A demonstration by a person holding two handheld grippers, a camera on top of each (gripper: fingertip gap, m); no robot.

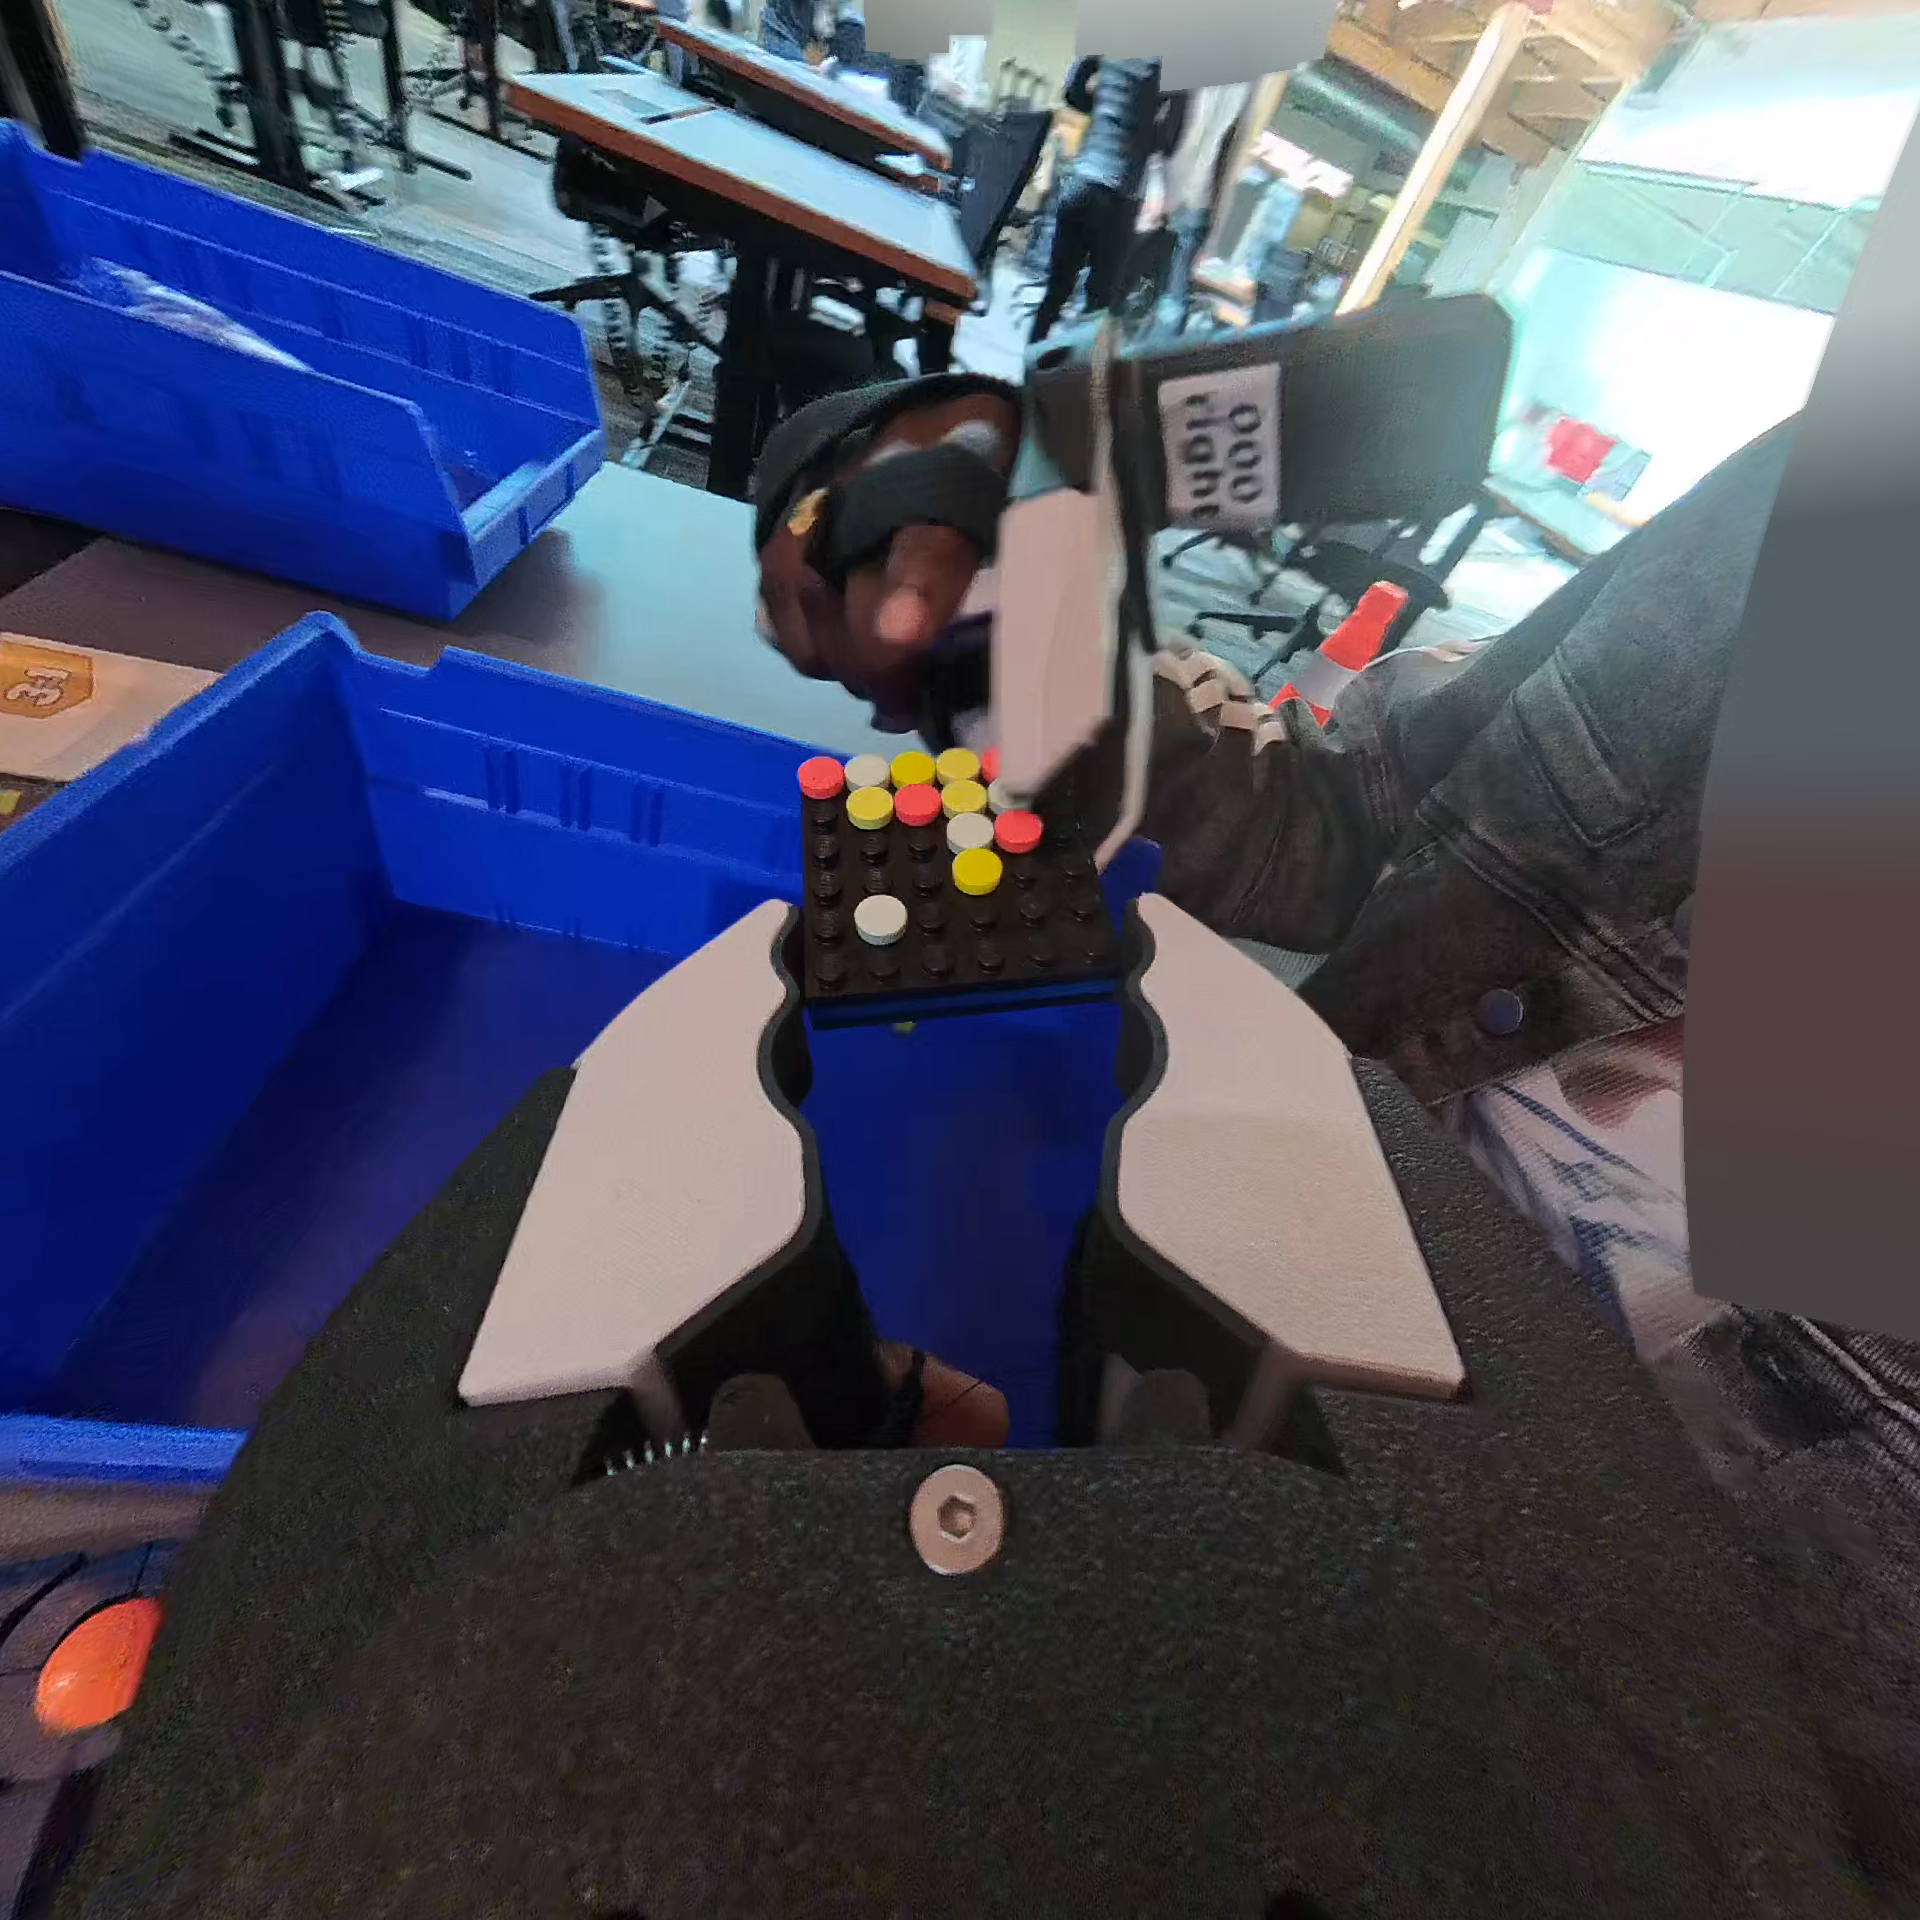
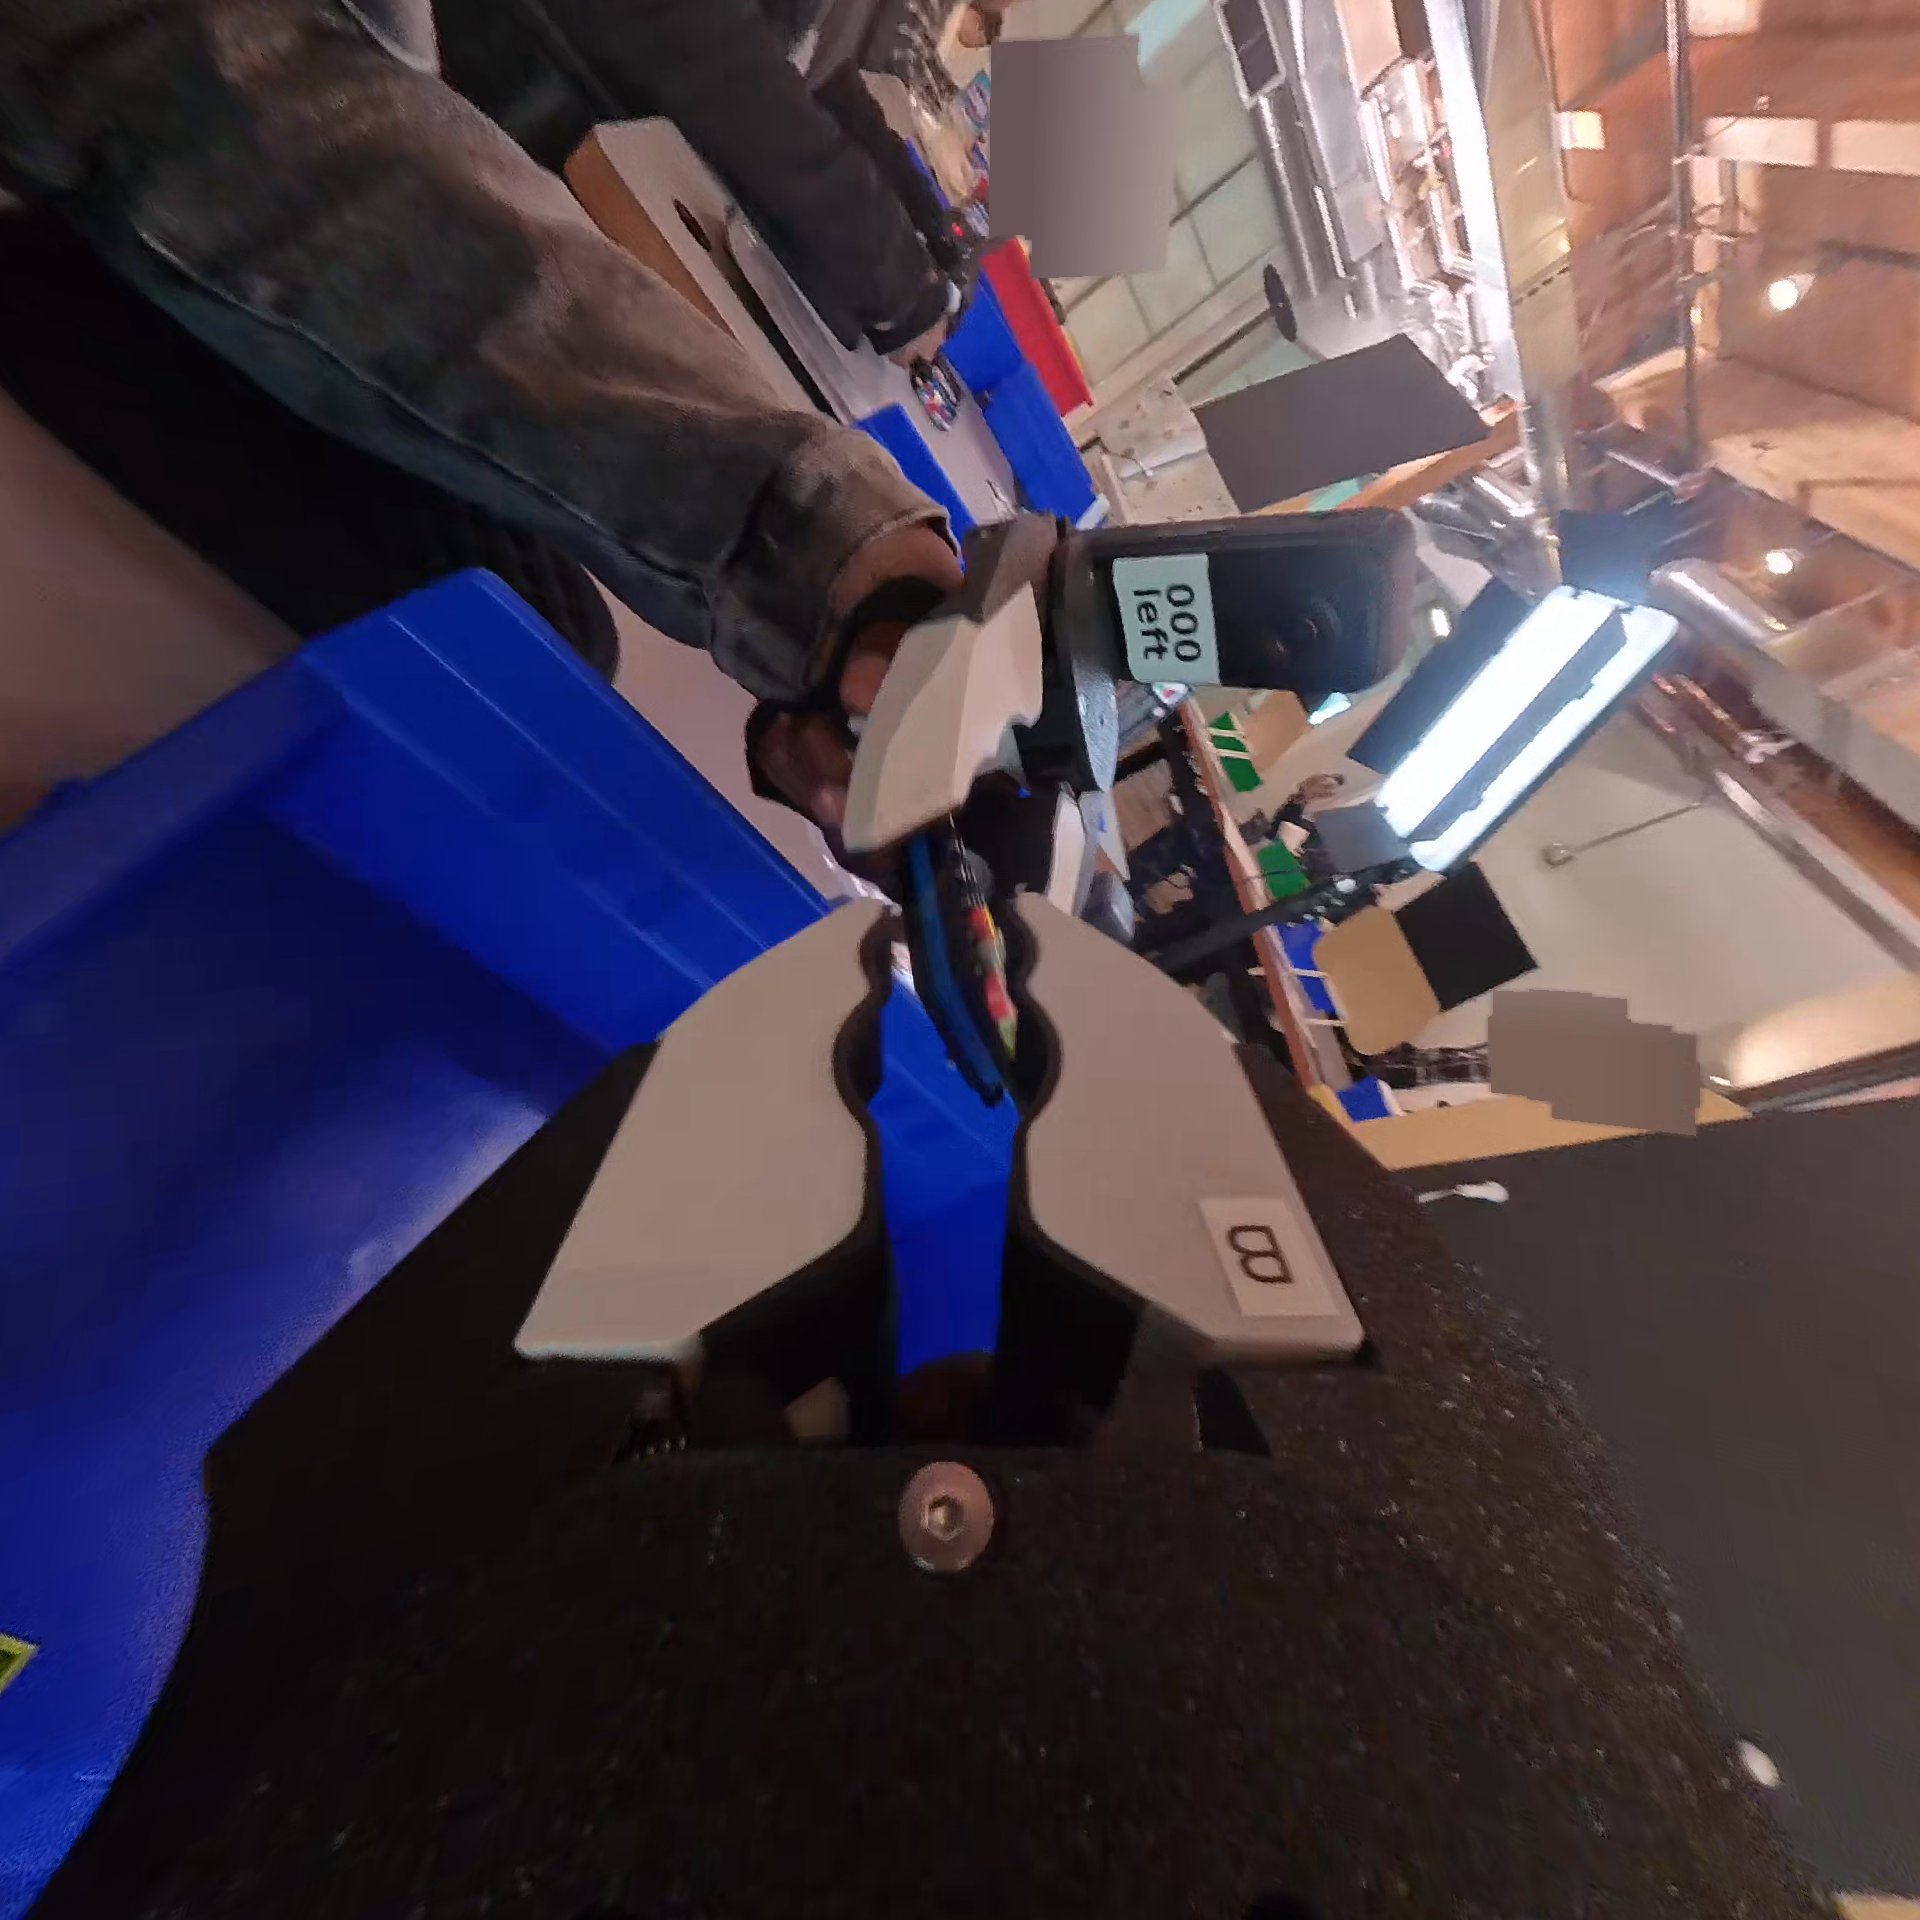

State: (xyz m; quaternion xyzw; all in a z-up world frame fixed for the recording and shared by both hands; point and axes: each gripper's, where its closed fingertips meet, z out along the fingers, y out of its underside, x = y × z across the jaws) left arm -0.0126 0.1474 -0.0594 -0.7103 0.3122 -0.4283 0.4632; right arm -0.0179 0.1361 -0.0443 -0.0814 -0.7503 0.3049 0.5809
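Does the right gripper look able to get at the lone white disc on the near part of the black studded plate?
Probably yes: the white disc stands alone on bare studs, and the right gripper hovers over the plate's far rows.

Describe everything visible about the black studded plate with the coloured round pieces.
The studded plate is black, square, plastic-looking, stacked on a thin blue layer. Red, yellow and white round pieces cluster at its far end; one white piece sits alone nearer. The left tool grips its near side edges, holding it above the blue bin. The right tool reaches its far corner; from the right wrist view the plate appears edge-on between that tool's fingers.
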